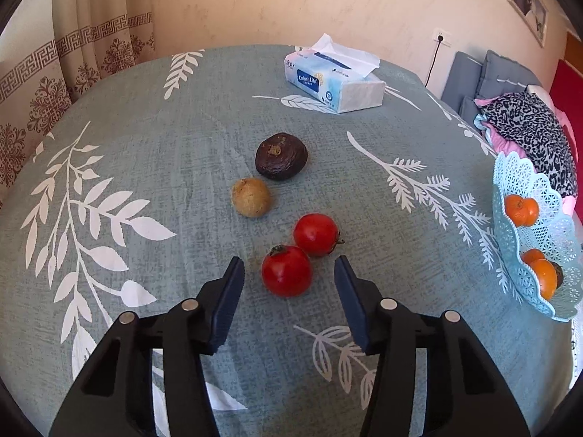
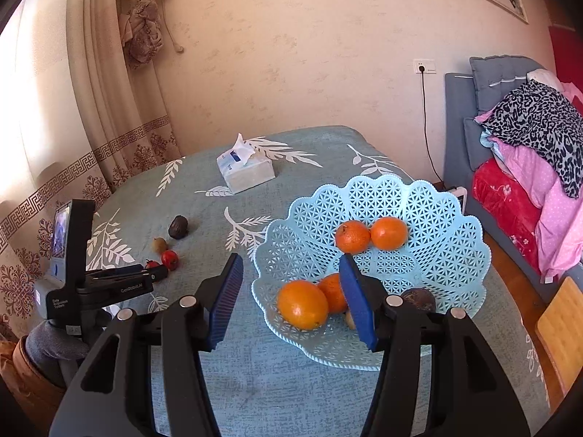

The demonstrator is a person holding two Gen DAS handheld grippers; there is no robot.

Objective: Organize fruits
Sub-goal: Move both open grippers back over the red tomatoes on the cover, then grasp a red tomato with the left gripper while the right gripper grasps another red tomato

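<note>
Left view only: red fruit (image 1: 286, 270) glossy, between parted left gripper (image 1: 289, 267) jaws, untouched.
Right view only: basket (image 2: 430, 218) interior, oranges (image 2: 370, 235); right gripper (image 2: 291, 264) parted, empty.

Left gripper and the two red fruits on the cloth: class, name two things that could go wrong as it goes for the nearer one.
1. The two red fruits, near and far, touch or nearly touch. Closing the left gripper on the near one may nudge the far one, which could roll across the cloth.
2. The jaws stand open and the fruit is round and smooth, so an off-centre grip could squeeze it out.
</note>
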